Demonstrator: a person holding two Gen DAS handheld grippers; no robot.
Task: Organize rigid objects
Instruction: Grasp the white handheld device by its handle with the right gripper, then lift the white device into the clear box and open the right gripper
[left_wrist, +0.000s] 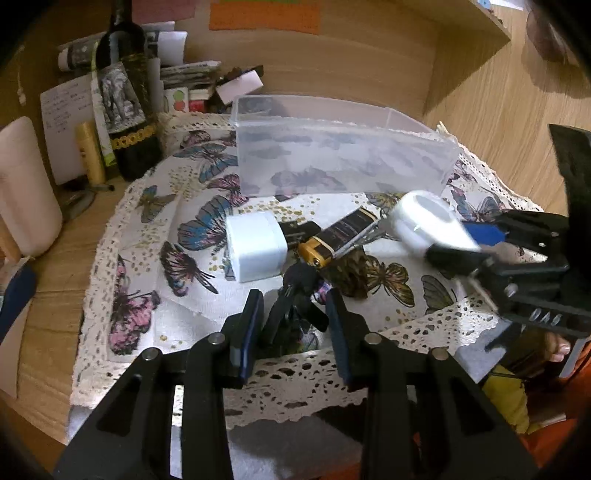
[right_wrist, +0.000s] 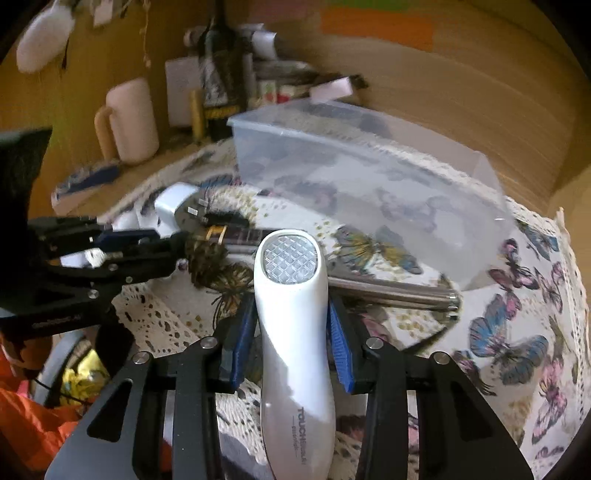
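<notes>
My right gripper (right_wrist: 291, 325) is shut on a white handheld device (right_wrist: 295, 332) with a faceted round window, held above the butterfly cloth; in the left wrist view the device (left_wrist: 424, 221) is lifted at the right. My left gripper (left_wrist: 295, 314) stands open around a small black tripod (left_wrist: 295, 306) on the cloth. A white cube (left_wrist: 255, 247), a gold and black bar (left_wrist: 340, 236) and a pine cone (left_wrist: 351, 273) lie ahead. A clear plastic box (left_wrist: 343, 162) stands behind them; it also shows in the right wrist view (right_wrist: 369, 184).
A dark bottle (left_wrist: 125, 96), papers and a pale jug (left_wrist: 26, 192) crowd the back left of the wooden desk. A metal rod (right_wrist: 391, 291) lies on the cloth before the box. A wooden wall and shelf rise at the right.
</notes>
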